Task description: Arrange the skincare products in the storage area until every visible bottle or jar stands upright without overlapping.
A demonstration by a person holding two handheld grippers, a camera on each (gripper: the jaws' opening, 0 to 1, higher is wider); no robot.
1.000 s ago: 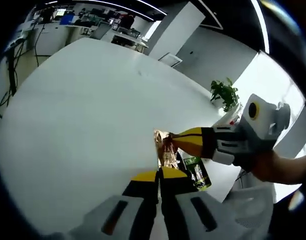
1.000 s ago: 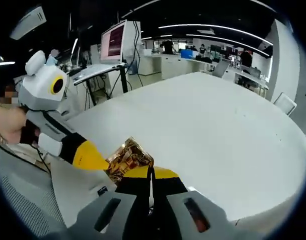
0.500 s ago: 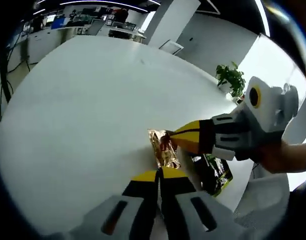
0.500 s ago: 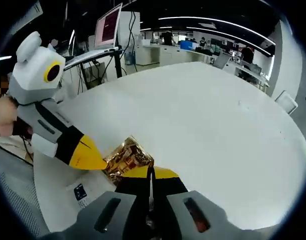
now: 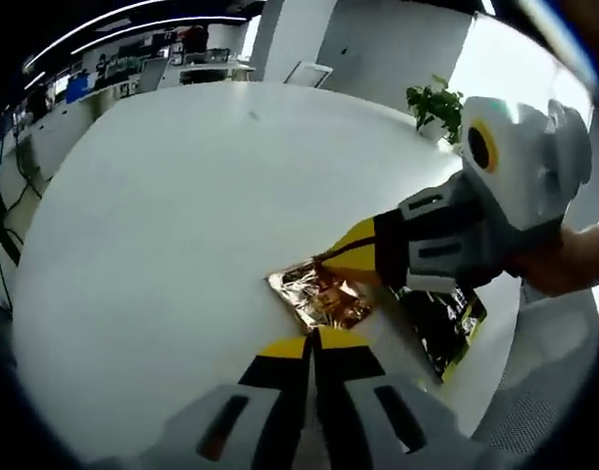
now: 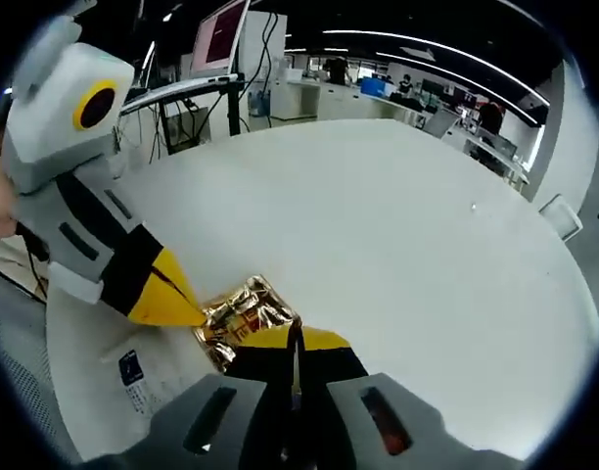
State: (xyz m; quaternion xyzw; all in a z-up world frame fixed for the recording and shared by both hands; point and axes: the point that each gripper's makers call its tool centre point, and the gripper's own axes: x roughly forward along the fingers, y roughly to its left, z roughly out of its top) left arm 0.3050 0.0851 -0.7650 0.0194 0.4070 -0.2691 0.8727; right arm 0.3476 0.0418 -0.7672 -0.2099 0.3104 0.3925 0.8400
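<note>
Change since earlier: both cameras are lower and nearer; gold foil sachet (image 5: 319,299) looks flatter on white table (image 5: 162,215).
Left gripper (image 5: 312,343): jaws clenched on sachet's 6 o'clock edge.
Right gripper (image 6: 296,338): jaws pressed together on the opposite edge.
Why, we judge: two grips stretch it flat.
Dark packet (image 5: 446,328): at 3 o'clock, apart.

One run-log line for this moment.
left gripper: shut | right gripper: shut | both tips at gold foil packet | packet flat on white table
</note>
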